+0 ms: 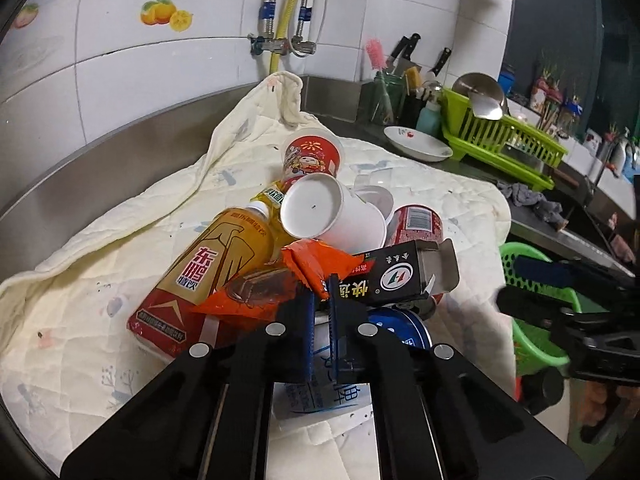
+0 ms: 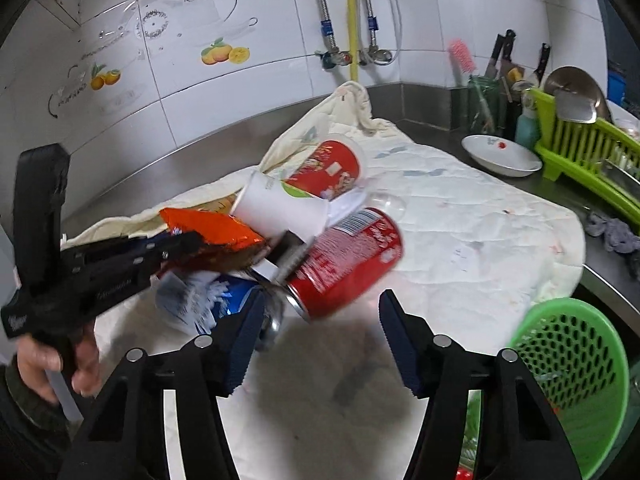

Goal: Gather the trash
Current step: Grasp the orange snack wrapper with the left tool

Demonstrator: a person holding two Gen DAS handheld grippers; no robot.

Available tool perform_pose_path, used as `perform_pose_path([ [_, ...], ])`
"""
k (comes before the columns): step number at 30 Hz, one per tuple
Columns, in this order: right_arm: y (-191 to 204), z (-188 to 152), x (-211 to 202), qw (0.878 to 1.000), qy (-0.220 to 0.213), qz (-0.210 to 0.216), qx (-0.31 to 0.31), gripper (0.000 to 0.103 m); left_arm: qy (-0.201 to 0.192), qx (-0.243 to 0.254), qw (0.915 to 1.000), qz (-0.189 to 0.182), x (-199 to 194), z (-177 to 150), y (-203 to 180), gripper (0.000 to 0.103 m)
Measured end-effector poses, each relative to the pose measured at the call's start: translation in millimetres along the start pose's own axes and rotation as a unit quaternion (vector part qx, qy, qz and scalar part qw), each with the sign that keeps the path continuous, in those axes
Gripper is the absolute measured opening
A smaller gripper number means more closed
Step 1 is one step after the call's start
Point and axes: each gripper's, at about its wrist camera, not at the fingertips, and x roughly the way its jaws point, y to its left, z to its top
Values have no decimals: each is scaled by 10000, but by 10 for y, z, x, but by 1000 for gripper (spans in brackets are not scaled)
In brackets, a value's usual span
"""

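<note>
On the cream quilted cloth [image 1: 100, 240] covering the steel table [image 1: 120, 152], we are working through a heap of trash. Our left hand-held gripper [image 1: 322, 304] is pinching the crinkled orange foil snack wrapper [image 1: 316, 260], its blue pads pressed nearly together on the wrapper's near edge, so that piece is sitting right at our fingertips on top of the pile. Our right hand-held gripper [image 2: 320, 316] is hovering with its fingers spread wide and holding nothing. Directly ahead of it, just beyond the tips, the red printed drink can [image 2: 344, 260] is lying on its side, its long axis running away from us and slightly rightward, its silver end facing the left finger. We judge the right hand nearer to the can. It looks smooth, rigid and likely to roll. The round green perforated plastic basket [image 2: 576, 368] is waiting low on our right, beside the cloth's edge.
</note>
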Motion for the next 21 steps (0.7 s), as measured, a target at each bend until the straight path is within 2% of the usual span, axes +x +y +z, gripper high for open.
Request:
perform_pose_path([
  [2, 31, 32, 105, 10000, 54, 62, 54, 50, -44, -40, 10000, -36, -30, -6, 17, 0],
  [8, 32, 56, 336, 9995, 163, 102, 244, 40, -60, -60, 10000, -27, -57, -35, 35, 0],
  [12, 44, 69, 422, 9992, 197, 150, 308, 28, -64, -65, 10000, -34, -63, -48, 39, 0],
  [17, 50, 92, 475, 9989, 180, 172, 387, 18, -106, -37, 9999, -29, -87, -52, 35, 0],
  [19, 47, 104, 487, 9988, 183, 214, 409, 10, -124, -28, 9999, -22, -101, -52, 33, 0],
  [21, 64, 110, 480, 9991, 145, 190, 349, 7, -140, -40, 9999, -33, -120, -52, 38, 0],
])
